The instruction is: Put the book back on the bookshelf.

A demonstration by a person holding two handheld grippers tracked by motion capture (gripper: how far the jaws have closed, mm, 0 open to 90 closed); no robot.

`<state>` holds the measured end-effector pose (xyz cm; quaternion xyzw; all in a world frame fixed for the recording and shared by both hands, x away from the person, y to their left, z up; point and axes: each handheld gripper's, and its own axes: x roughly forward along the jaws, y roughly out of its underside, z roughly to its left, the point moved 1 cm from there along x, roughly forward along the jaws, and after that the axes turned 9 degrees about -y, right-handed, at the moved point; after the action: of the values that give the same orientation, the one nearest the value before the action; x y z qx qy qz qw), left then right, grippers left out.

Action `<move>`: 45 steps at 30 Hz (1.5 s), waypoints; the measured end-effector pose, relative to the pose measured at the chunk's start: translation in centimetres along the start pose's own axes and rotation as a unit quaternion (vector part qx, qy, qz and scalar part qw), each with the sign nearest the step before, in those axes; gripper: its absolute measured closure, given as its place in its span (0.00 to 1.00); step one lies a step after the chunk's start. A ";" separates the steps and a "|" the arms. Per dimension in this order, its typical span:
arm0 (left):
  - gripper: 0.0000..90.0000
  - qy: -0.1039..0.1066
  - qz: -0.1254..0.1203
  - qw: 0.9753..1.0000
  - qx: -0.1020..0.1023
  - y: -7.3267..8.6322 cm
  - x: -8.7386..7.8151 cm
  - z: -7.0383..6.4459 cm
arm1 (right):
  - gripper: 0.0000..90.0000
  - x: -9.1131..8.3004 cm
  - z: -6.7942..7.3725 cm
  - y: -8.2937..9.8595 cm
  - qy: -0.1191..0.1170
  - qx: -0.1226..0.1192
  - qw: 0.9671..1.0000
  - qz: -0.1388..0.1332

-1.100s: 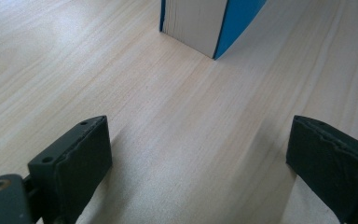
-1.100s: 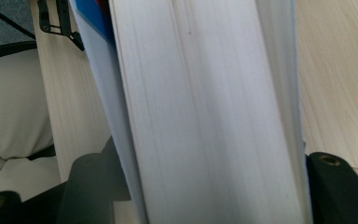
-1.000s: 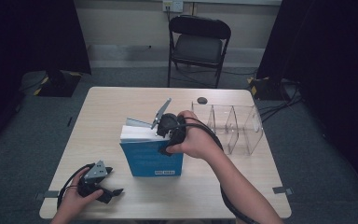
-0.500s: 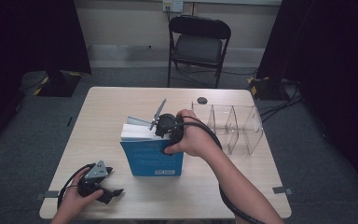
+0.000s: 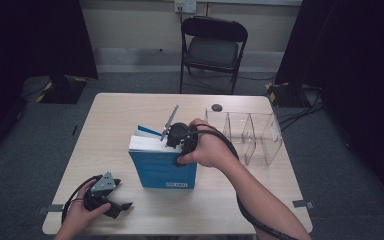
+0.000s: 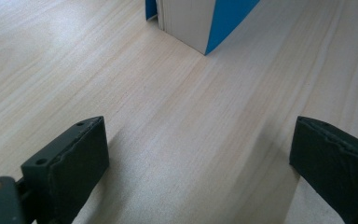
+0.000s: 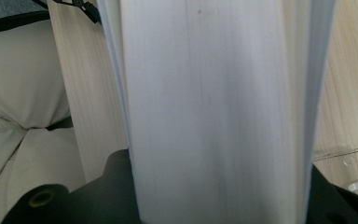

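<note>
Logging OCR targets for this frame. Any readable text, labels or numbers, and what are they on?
None can be read.
Blue book: a white strip of print low on its front cover, too small and blurred to read.
Page edges of the book in the right gripper view: blank, no print.
Table and clear plastic organizer: no markings seen.

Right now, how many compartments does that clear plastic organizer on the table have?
3, as far as the high view shows. The clear plastic organizer sits right of the upright blue book, its compartments side by side: one nearest the book, one middle, one at the far right.
</note>
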<state>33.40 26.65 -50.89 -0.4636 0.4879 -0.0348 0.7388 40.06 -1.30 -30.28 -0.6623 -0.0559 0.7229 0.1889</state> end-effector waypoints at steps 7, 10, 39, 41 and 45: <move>0.04 0.001 -0.001 1.000 0.000 0.0 0.0 0.0 | 0.69 -0.1 0.2 0.1 -0.021 0.026 0.999 0.004; 0.04 0.002 -0.001 1.000 0.001 0.0 0.0 0.0 | 0.68 -0.3 1.0 0.5 -0.023 0.020 0.999 0.010; 0.04 -0.001 0.000 1.000 0.000 0.1 0.0 0.0 | 0.68 0.5 1.2 1.3 -0.011 0.046 0.999 0.026; 0.04 -0.002 0.001 1.000 0.002 0.1 -0.1 0.0 | 0.68 0.4 1.3 1.3 -0.009 0.050 0.998 0.024; 0.04 -0.003 0.001 1.000 0.003 0.0 -0.1 0.0 | 0.68 0.3 1.4 1.4 -0.008 0.063 0.998 0.024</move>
<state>33.35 26.72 -50.87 -0.4609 0.4858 -0.0346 0.7419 38.39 -2.30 -30.85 -0.6447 0.0045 0.7345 0.2120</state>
